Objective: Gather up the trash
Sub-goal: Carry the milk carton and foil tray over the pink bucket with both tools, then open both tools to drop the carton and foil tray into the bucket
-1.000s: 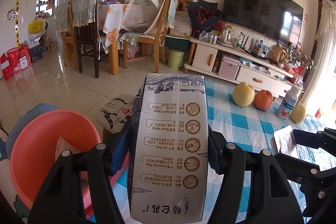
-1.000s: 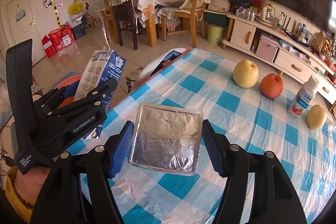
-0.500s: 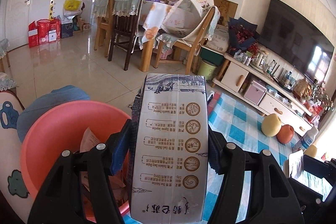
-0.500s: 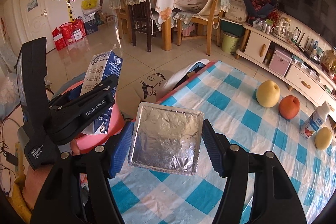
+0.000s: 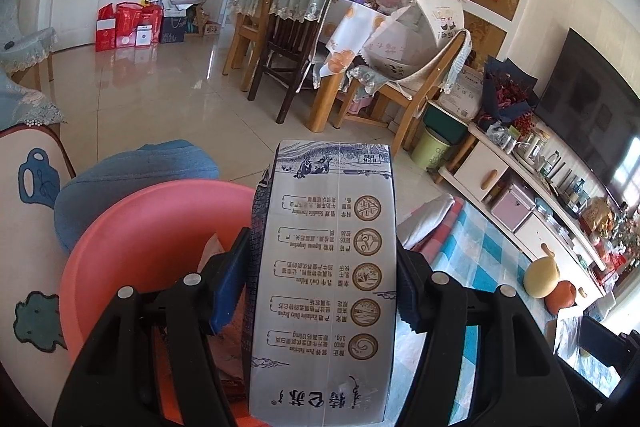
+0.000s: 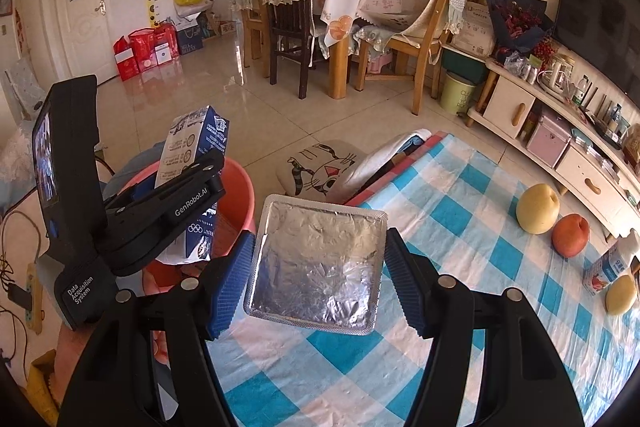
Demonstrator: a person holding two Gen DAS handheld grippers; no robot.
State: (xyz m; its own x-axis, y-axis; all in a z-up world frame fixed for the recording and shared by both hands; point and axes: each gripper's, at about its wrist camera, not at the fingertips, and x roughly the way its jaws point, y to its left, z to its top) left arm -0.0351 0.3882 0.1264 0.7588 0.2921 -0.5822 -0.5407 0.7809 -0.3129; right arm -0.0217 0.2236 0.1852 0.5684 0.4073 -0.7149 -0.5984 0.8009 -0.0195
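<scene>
My left gripper (image 5: 324, 279) is shut on a blue-and-white milk carton (image 5: 324, 275), which fills the middle of the left wrist view. Below and to the left of it sits a pink plastic basin (image 5: 132, 251) holding some paper scraps. The right wrist view shows the same carton (image 6: 196, 151) over the basin (image 6: 238, 195), with the left gripper (image 6: 168, 207) around it. My right gripper (image 6: 320, 259) is shut on a square foil tray (image 6: 320, 259), held above the left edge of the blue-checked table (image 6: 472, 227).
On the table lie a yellow pear (image 6: 537, 207), an orange-red fruit (image 6: 571, 235), a small milk bottle (image 6: 612, 265) and another yellow fruit (image 6: 620, 294). A cat-print stool (image 6: 324, 167) stands by the table edge. Chairs (image 5: 288, 39) and a TV cabinet (image 6: 560, 143) stand beyond.
Both grippers have swung left, away from the table middle. The carton now hangs over the pink basin, and the foil tray has come to the table's left edge. Neither grip has changed.
</scene>
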